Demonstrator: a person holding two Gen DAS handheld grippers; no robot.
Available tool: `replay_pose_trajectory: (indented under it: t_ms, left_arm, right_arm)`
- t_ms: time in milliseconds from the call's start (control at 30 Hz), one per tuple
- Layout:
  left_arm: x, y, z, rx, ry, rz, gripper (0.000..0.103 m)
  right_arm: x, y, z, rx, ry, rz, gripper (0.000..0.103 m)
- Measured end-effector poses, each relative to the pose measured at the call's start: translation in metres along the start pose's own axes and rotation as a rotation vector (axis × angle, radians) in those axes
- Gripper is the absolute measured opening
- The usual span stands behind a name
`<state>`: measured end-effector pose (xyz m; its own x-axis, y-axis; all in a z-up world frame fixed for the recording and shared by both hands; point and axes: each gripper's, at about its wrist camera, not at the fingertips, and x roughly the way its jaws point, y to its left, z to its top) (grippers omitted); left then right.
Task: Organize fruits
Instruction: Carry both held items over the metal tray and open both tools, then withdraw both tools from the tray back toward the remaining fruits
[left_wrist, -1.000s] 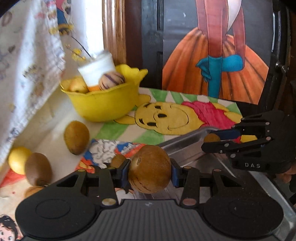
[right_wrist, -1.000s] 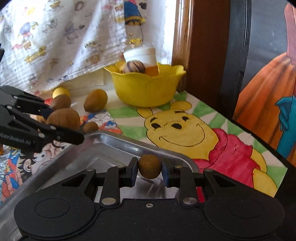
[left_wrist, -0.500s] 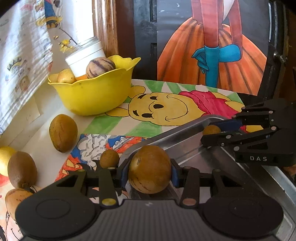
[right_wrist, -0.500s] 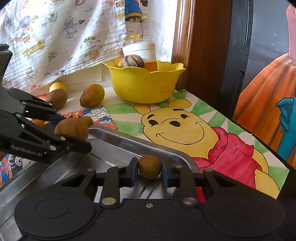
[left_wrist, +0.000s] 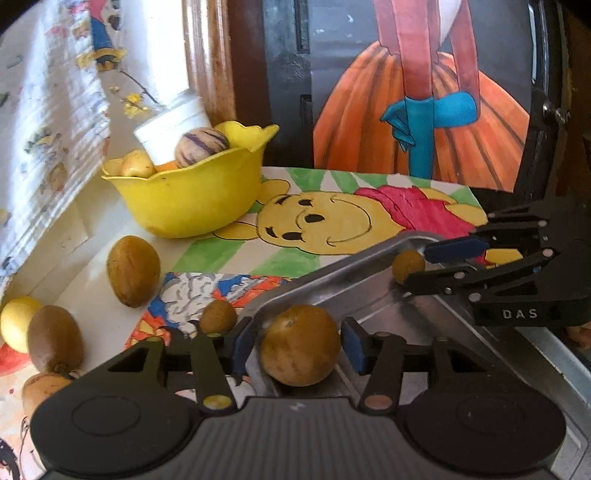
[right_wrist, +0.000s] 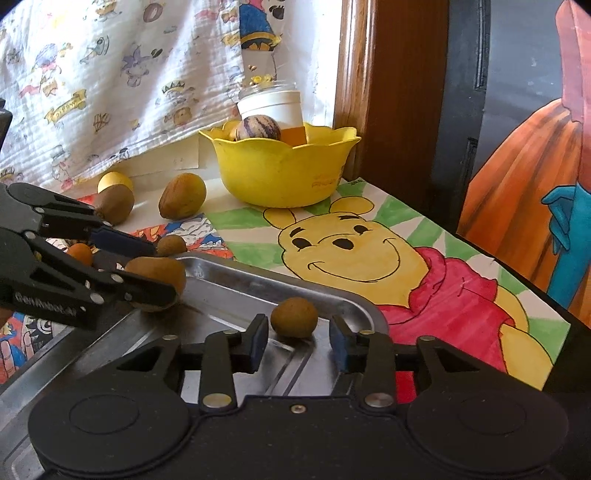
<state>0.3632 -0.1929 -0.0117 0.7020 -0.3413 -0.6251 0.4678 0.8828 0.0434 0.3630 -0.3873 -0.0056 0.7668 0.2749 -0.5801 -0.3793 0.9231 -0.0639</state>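
Left tongs (left_wrist: 297, 345): jaws just opening, pads parting from large brown fruit (left_wrist: 299, 345), sitting in steel tray (left_wrist: 369, 291).
Right tongs (right_wrist: 297, 338): likewise opening; small brown fruit (right_wrist: 294, 317) lying free, tray's 12 o'clock edge.
Yellow bowl (right_wrist: 280, 173): standing at 12 o'clock.

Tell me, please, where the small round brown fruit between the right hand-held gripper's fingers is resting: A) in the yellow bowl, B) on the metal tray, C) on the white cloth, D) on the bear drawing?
B: in the right wrist view the small fruit sits on the metal tray, near its far rim, with a gap to each pad of the right hand-held gripper, whose jaws have just been opening.
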Motion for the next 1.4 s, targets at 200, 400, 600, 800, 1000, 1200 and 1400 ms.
replay_pose_trajectory:
  t_ms: [200, 400, 600, 800, 1000, 1200, 1400]
  left_arm:
    - [-0.031, 0.009, 0.003, -0.059, -0.038, 0.028, 0.083]
    - [-0.079, 0.009, -0.001, -0.091, -0.117, 0.091, 0.102]
    - [-0.133, 0.003, -0.012, -0.099, -0.169, 0.119, 0.103]
    - [-0.183, 0.002, -0.030, -0.117, -0.172, 0.136, 0.103]
    - [-0.224, 0.009, -0.053, -0.129, -0.143, 0.148, 0.103]
    - [-0.257, 0.027, -0.085, -0.157, -0.126, 0.166, 0.103]
    - [-0.273, 0.043, -0.118, -0.187, -0.097, 0.176, 0.103]
  right_arm:
    - [-0.027, 0.008, 0.005, 0.011, -0.039, -0.012, 0.070]
    - [-0.070, 0.032, 0.014, 0.016, -0.080, -0.002, 0.095]
    - [-0.117, 0.066, 0.018, 0.001, -0.092, 0.015, 0.102]
    - [-0.155, 0.106, 0.017, -0.032, -0.049, 0.044, 0.102]
    - [-0.178, 0.150, 0.010, -0.068, 0.024, 0.084, 0.102]
    - [-0.189, 0.188, 0.001, -0.065, 0.085, 0.159, 0.102]
    - [-0.189, 0.217, -0.004, -0.100, 0.120, 0.198, 0.102]
